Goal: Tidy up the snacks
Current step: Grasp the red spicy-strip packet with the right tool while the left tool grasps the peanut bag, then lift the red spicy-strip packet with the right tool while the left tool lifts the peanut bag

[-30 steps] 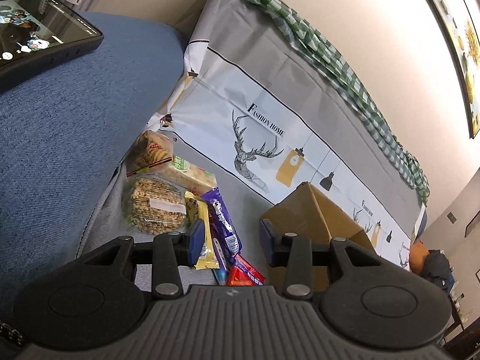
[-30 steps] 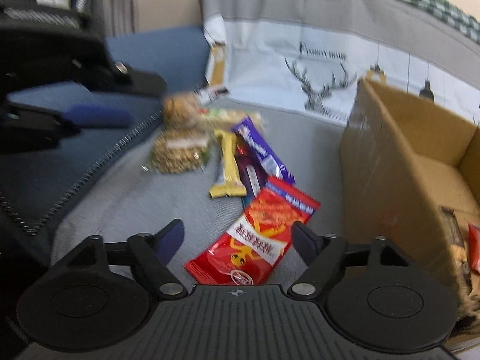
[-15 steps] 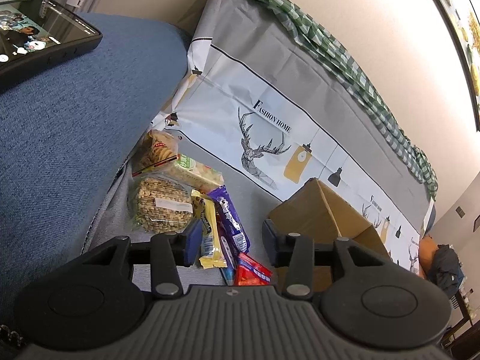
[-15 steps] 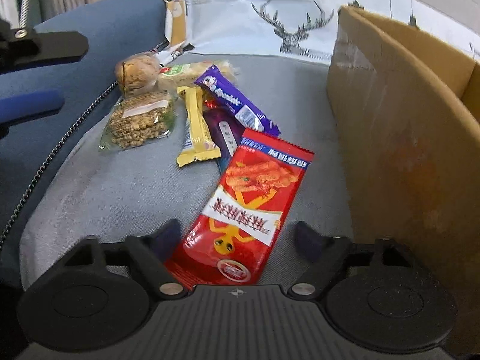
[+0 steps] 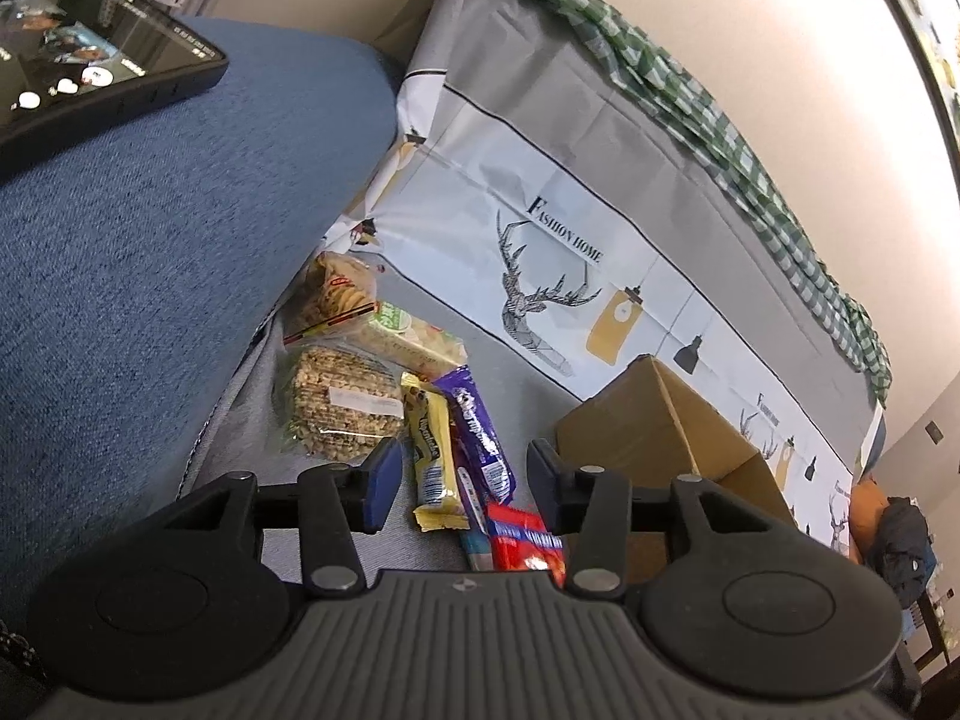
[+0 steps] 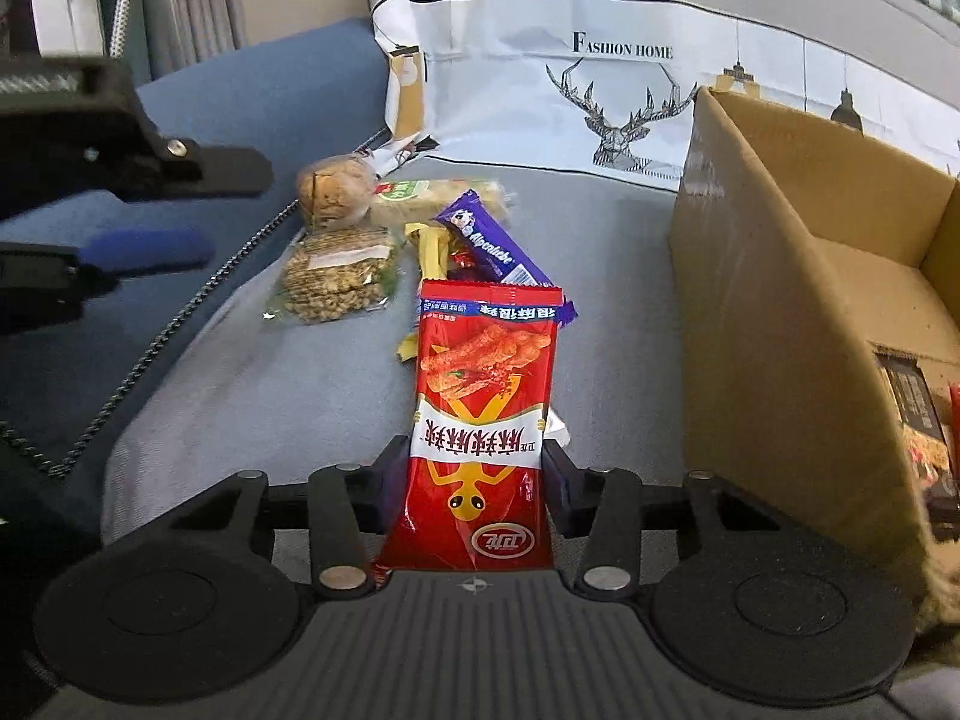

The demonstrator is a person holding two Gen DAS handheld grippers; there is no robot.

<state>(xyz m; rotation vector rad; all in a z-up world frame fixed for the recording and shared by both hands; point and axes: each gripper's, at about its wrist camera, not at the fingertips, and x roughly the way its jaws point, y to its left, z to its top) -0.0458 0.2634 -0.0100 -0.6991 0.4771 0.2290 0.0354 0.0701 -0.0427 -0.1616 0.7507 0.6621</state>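
Right gripper: jaws have just been closing, now pinched on both sides of the red foil snack packet with the yellow lizard print. Pads touch the packet's lower third; its top end sticks out ahead, overlapping the purple chocolate bar wrapper and the yellow wrapped bar.

Left gripper: jaws have just been opening slightly, part open, gripping nothing. It hangs above the snack pile, blue pads clear of the wrappers below.

Snack pile sits on the grey seat cover. Beyond the bars: clear bag of round grain crackers, pale biscuit pack with green label, round brown bun in clear wrap.

Open brown cardboard box stands just right of the red packet, dark packets already inside.

Blue fabric armrest on the left, black phone lying on it.
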